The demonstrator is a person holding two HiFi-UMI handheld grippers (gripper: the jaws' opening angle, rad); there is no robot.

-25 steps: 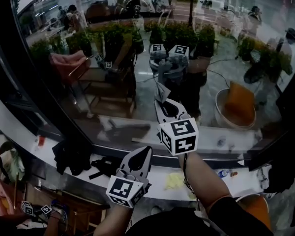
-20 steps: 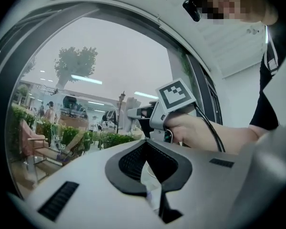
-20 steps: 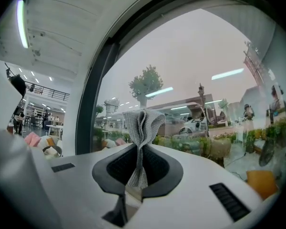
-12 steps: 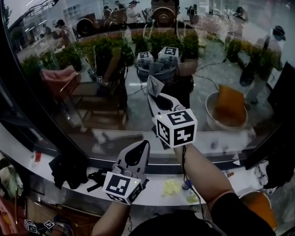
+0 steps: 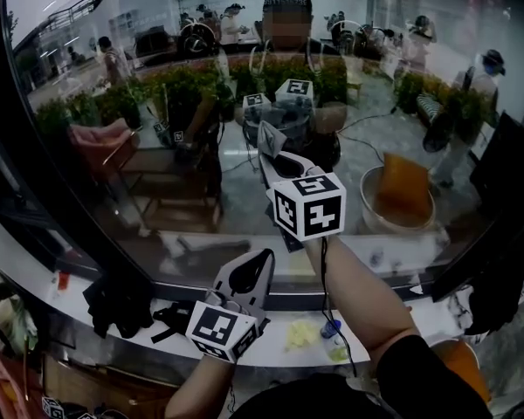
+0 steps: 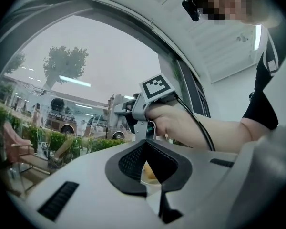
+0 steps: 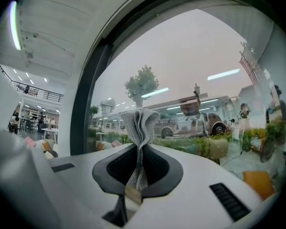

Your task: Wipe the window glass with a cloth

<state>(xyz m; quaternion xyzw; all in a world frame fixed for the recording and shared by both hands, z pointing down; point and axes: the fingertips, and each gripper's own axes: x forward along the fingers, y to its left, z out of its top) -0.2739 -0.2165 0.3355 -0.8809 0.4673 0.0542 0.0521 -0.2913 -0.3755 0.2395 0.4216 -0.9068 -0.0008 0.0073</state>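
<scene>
Window glass (image 5: 157,147) in a dark curved frame fills the upper field, above a white sill (image 5: 393,321). Beyond the pane stand green shrubs (image 5: 87,103) and a wooden chair (image 5: 170,182); the glass also mirrors an interior with ceiling lights and the person holding both tools. On the sill lie a black bag (image 5: 118,299), a crumpled yellow rag (image 5: 301,333) and a small blue cap (image 5: 332,327). Outside, at right, a pale round basin (image 5: 373,219) holds an orange object (image 5: 403,190). The right gripper (image 5: 267,154) is raised to the pane, its fingers clenched on a folded grey cloth (image 7: 140,123) whose free end fans out above them; contact with the glass cannot be confirmed. The left gripper (image 5: 260,258) sits lower, above the sill, fingers closed together with nothing between them.
</scene>
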